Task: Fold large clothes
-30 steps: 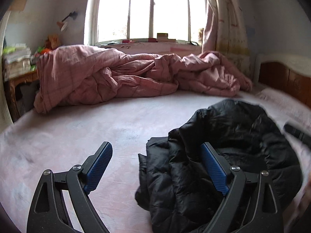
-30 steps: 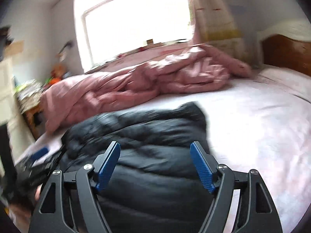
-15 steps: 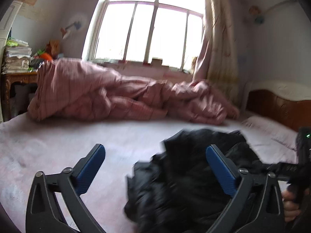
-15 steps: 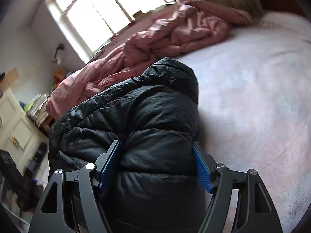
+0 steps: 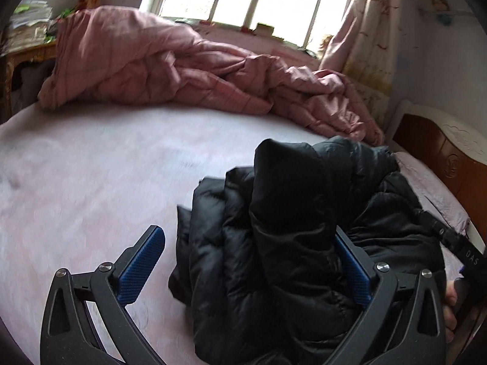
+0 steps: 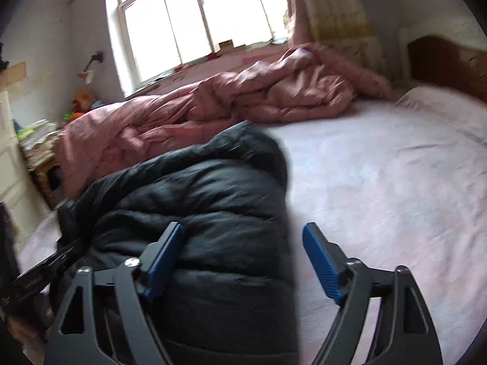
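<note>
A black puffer jacket point(image 5: 292, 237) lies bunched in a thick fold on the pink bed sheet point(image 5: 91, 182). My left gripper point(image 5: 246, 267) stands wide open over the jacket's left part. Its right pad lies against the padding and its left pad hangs over bare sheet. In the right wrist view the jacket point(image 6: 207, 200) fills the lower left. My right gripper point(image 6: 243, 264) is opening: the jacket's right edge sits between the jaws, the left pad rests on the fabric, and the right pad is clear of it. The right gripper's body point(image 5: 465, 258) and a hand point(image 5: 450, 301) show at the left view's right edge.
A crumpled pink quilt point(image 5: 182, 70) is heaped along the bed's far side under the window point(image 6: 194, 21). A wooden headboard point(image 5: 441, 158) and a pillow point(image 6: 438, 100) are at the right. A desk with stacked papers point(image 5: 27, 30) stands at the left.
Half a second ago the right pads squeezed the folded jacket; now they stand wider and the right pad is free. The left gripper opened wider and tilted down over the jacket.
</note>
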A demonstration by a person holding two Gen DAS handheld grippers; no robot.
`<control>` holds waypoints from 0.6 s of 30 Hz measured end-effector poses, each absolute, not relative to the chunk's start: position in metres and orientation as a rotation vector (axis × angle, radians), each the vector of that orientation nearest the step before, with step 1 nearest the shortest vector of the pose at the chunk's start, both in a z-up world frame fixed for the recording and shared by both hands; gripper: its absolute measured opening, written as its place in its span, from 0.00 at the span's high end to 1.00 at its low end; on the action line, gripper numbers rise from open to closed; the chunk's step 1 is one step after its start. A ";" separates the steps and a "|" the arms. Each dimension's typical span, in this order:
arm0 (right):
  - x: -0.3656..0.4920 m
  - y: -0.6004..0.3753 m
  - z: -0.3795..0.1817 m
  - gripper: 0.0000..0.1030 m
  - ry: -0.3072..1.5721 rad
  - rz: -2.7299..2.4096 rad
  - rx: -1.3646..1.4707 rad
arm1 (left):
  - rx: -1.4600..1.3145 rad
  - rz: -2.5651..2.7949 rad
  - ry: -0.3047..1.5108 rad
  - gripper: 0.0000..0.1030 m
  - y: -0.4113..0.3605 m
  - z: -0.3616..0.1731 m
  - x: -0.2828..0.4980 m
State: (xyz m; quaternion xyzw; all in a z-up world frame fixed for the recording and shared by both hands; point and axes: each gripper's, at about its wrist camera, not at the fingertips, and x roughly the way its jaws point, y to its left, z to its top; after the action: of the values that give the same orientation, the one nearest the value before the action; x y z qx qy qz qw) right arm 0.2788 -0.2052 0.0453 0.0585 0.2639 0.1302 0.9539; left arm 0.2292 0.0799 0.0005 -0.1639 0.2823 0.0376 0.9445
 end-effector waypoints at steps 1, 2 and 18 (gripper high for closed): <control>0.278 -0.204 0.046 0.17 0.517 0.227 0.102 | -0.338 0.081 0.579 0.00 0.079 -0.001 0.229; 0.276 -0.203 0.046 0.17 0.506 0.204 0.091 | -0.336 0.085 0.583 0.00 0.078 0.000 0.229; 0.296 -0.230 0.010 0.15 0.769 0.510 0.361 | -0.709 -0.253 0.824 0.00 0.101 -0.038 0.257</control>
State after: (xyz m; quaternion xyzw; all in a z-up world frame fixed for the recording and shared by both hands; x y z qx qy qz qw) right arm 0.2957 -0.2298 0.0097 0.1734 0.3691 0.2445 0.8797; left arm 0.2567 0.1013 -0.0378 -0.3363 0.3909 -0.1199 0.8484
